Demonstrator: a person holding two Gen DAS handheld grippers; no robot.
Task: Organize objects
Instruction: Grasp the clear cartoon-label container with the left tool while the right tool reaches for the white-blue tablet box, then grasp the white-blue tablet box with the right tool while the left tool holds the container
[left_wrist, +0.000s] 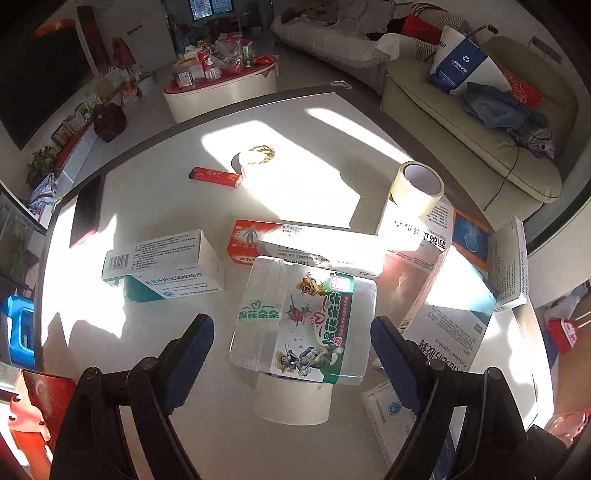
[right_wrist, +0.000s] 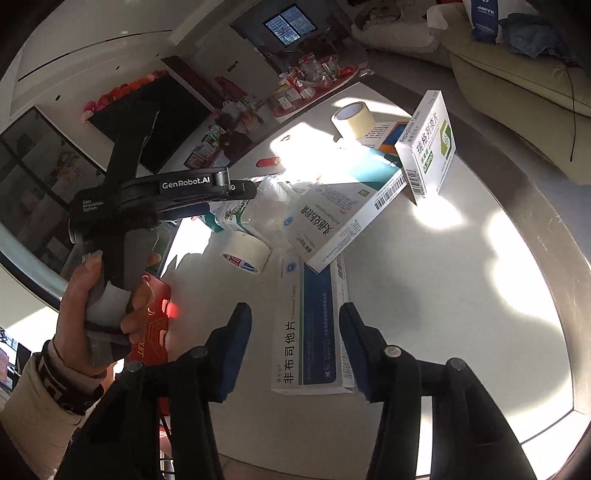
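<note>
Barely started: medicine boxes (left_wrist: 166, 264) scattered, tape rolls (left_wrist: 417, 188) loose on table (left_wrist: 177, 369). Left gripper (left_wrist: 291, 354) released above cartoon-printed packet (left_wrist: 306, 321); right gripper (right_wrist: 295, 343) unclenched around long white-blue box (right_wrist: 310, 328), not touching.

The left tool (left_wrist: 291, 354) hangs wide open over a clear cartoon-printed packet (left_wrist: 306, 321) resting on a white tape roll (left_wrist: 291, 402), medicine boxes (left_wrist: 166, 266) scattered around on the sunlit tabletop (left_wrist: 177, 369)
</note>
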